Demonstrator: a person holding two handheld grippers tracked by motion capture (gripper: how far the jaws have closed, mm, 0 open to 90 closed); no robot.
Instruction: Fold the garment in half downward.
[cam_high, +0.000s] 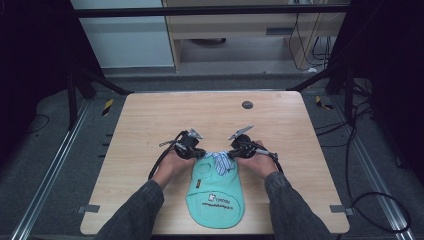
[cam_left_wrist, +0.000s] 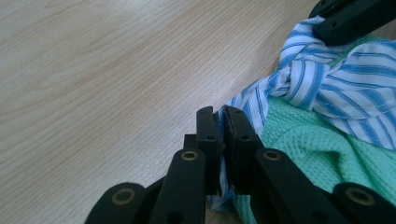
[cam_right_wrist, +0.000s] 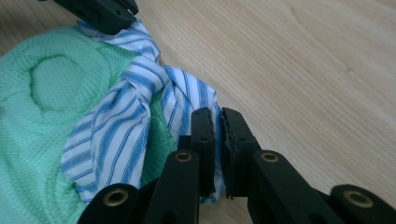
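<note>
Pale wooden table (cam_high: 150, 120) on grey floor (cam_high: 45, 150), dark surrounding curtains (cam_high: 30, 55).

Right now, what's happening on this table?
A person holds a gripper in each hand over a mint green garment lying on the wooden table. The left gripper and the right gripper are each shut on the blue-and-white striped fabric at the garment's far end, one on either side of its knot.
</note>
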